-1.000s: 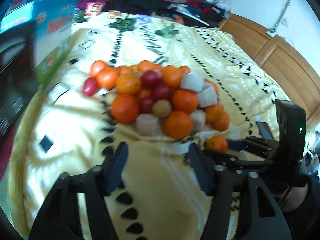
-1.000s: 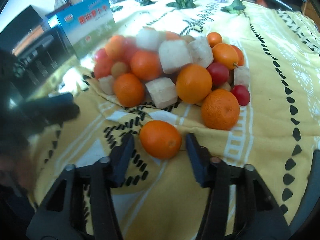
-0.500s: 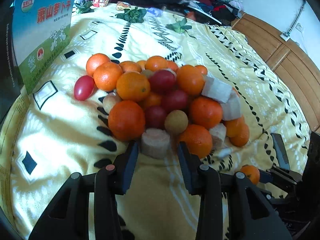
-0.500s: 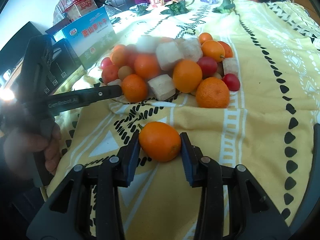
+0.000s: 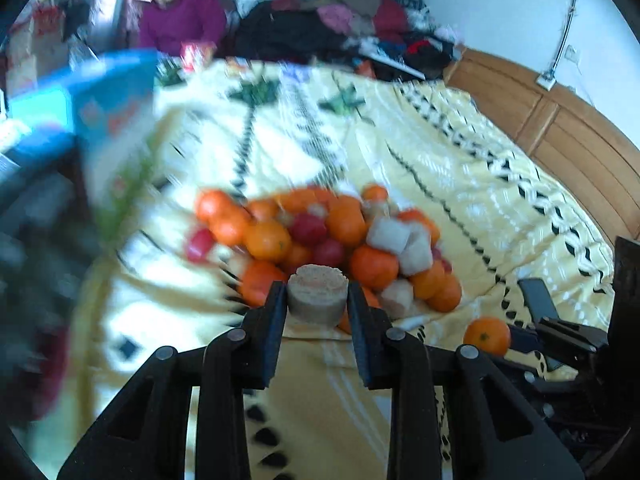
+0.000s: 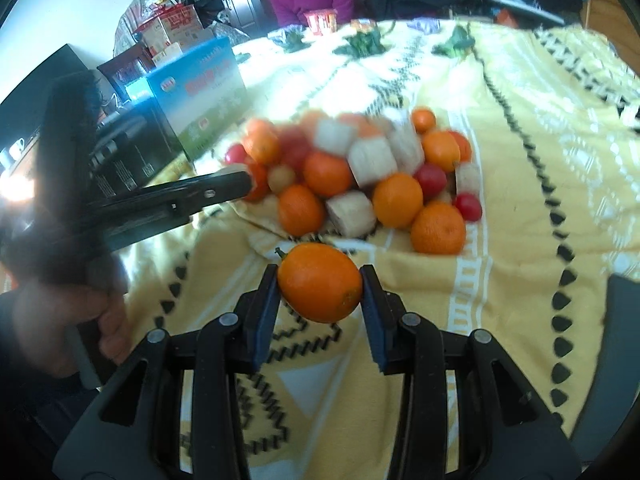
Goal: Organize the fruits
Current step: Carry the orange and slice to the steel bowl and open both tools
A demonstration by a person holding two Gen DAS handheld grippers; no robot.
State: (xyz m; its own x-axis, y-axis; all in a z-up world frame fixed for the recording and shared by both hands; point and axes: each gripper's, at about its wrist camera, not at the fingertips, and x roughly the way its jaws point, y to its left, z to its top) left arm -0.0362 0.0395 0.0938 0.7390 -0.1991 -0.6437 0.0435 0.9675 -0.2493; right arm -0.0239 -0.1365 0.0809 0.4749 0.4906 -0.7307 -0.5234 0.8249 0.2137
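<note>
A: While the left wrist view is smeared with motion, what does it show?

B: The left gripper (image 5: 317, 300) is clamped on a pale cut cylinder (image 5: 317, 294), flat face up, its short axis roughly upright between the pads. It sits in front of the fruit pile (image 5: 328, 240) on the yellow bedspread (image 5: 460, 184); I can't tell whether it has cleared the cloth. Half a second ago the jaws stood open around that piece at the pile's near edge; now they are shut on it. A second ago they were open and well short of the pile.

A: And the right wrist view?

B: The right gripper (image 6: 320, 292) grips an orange (image 6: 320, 287), long axis running across from pad to pad, stem nub at upper left. It appears raised off the bedspread (the pattern shows beneath it), near the pile (image 6: 360, 176) but apart from it. A second ago the jaws were open around it on the cloth.

A: What does the next move turn on?

B: Each load lies straight ahead in its own tongs, so my guess is it turns on the destination. The left gripper's arm (image 6: 172, 200) reaches in from the left, nearer the blue box (image 6: 200, 92); the orange hangs on the open cloth side. No sorting spot is evident.
</note>
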